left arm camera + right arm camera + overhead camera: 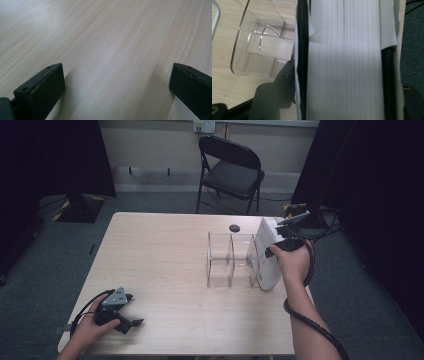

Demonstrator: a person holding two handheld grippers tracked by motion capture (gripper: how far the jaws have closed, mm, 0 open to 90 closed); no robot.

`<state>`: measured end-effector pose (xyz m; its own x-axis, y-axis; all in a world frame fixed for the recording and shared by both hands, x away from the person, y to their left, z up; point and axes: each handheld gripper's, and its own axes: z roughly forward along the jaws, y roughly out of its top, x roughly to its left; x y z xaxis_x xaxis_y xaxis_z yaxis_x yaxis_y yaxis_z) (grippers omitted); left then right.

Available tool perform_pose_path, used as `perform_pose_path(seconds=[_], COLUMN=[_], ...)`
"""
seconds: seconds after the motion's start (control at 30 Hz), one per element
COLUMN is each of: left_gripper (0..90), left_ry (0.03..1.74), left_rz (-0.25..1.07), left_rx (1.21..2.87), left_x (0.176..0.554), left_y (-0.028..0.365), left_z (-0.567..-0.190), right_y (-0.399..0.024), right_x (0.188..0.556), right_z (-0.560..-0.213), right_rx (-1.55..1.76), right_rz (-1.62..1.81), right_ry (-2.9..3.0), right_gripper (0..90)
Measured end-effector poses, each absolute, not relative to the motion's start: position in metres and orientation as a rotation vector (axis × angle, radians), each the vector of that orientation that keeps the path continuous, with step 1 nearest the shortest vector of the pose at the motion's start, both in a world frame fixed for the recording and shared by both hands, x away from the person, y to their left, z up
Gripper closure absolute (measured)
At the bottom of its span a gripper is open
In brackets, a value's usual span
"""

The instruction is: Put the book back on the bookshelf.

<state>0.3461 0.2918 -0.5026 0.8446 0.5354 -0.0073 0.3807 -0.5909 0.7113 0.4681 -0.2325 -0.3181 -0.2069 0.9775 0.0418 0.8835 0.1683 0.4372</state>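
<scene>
- Here the right gripper [278, 240] has a thick white book [266, 254] between its jaws at the right end of the clear acrylic rack [231, 260], near the right edge of the table [160, 270]
- The book stands upright on its lower edge, leaning a little, just beside or inside the rack's rightmost slot; which of the two I cannot tell from the high view
- Judging by that pose, it is being stood into the rack like a filed volume, and it is gripped high up so the lower edge can settle against the table and the dividers
- In the right gripper view the page block [344, 62] lies between the two black jaws, one along each cover; the jaws look eased rather than clamped, so I read this claw as released, with the book between the pads and resting on its own
- The book looks pale and plain: white covers, a dense block of fine page lines, a slightly curled cover edge at the top
- The rack is transparent with upright dividers, and its other slots show bare wood through them
- The left gripper [122, 312] rests low on the table's near left corner, well apart from the rack, seemingly parked while the other hand works
- Its jaws stand wide apart over bare wood, with nothing between them
</scene>
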Motion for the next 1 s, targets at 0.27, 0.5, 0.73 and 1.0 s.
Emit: perform_pose_path(seconds=[0.27, 0.5, 0.73, 1.0], left_gripper=[0.0, 0.0, 0.0, 0.0], left_ry=[0.666, 0.664, 0.672, 0.665], left_rz=[0.264, 0.258, 0.254, 0.257], left_rx=[2.271, 2.271, 2.267, 2.262], left_x=[0.347, 0.347, 0.347, 0.347], left_y=[0.292, 0.291, 0.291, 0.291], left_z=[-0.503, -0.503, -0.503, -0.503], right_y=[-0.236, -0.238, -0.242, -0.25], right_x=[0.463, 0.46, 0.453, 0.446], right_z=[-0.32, -0.317, -0.313, -0.314], right_rx=[1.811, 1.809, 1.797, 1.779], right_rz=[0.51, 0.479, 0.494, 0.5], right_ry=[2.251, 2.259, 2.274, 2.268], right_gripper=[35.3, 32.9, 31.4, 29.2])
